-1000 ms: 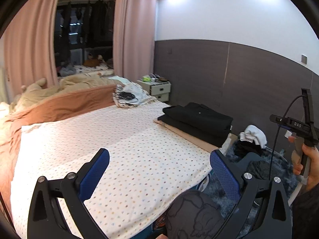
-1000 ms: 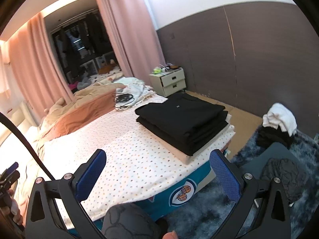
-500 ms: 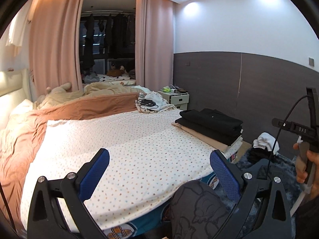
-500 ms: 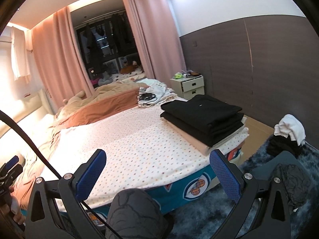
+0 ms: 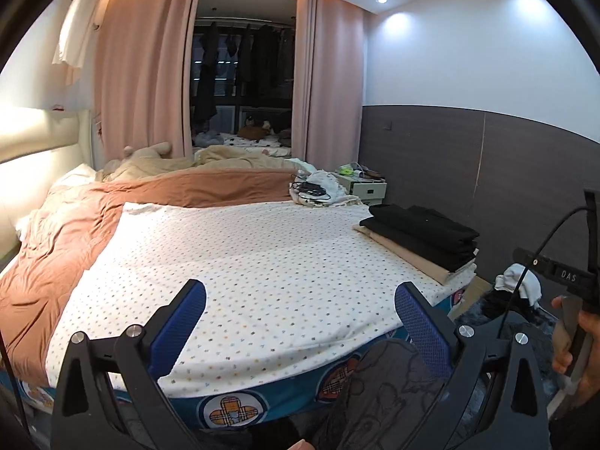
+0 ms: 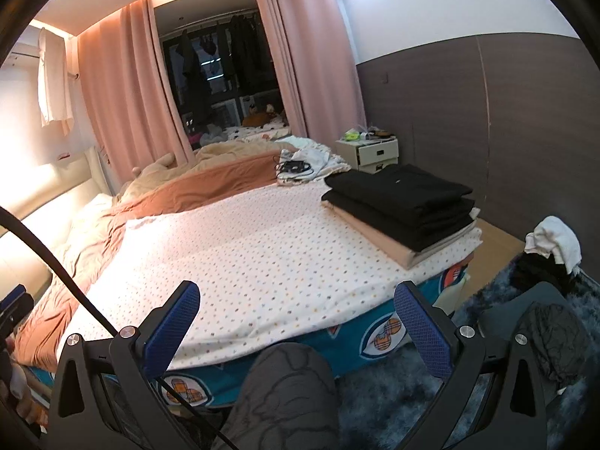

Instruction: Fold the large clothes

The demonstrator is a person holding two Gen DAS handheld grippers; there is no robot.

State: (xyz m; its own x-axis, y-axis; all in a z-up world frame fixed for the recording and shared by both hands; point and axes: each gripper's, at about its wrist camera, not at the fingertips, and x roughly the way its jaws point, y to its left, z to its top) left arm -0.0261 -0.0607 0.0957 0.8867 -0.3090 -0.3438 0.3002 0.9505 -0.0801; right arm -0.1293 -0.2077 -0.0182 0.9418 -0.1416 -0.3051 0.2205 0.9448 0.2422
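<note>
A stack of folded clothes (image 5: 420,236) (image 6: 401,202), black pieces on a beige one, lies at the right corner of the bed's dotted white sheet (image 5: 255,262) (image 6: 270,255). My left gripper (image 5: 300,322) is open and holds nothing, raised in front of the bed's near edge. My right gripper (image 6: 296,318) is open too, also short of the sheet. A heap of unfolded clothes, white (image 6: 555,240) over dark, sits on the floor at the right. A dark grey garment (image 6: 555,337) lies on a chair beside it.
An orange duvet (image 5: 75,232) is bunched along the bed's left and far side. Cables on white cloth (image 5: 315,189) lie at the far corner by a white nightstand (image 6: 377,153). A person's knee (image 6: 288,393) and a dark shaggy rug (image 6: 393,386) fill the foreground.
Both grippers have risen and drawn back from the bed, the left one swinging its view leftward, so more of the sheet and room shows. Both stayed open.
</note>
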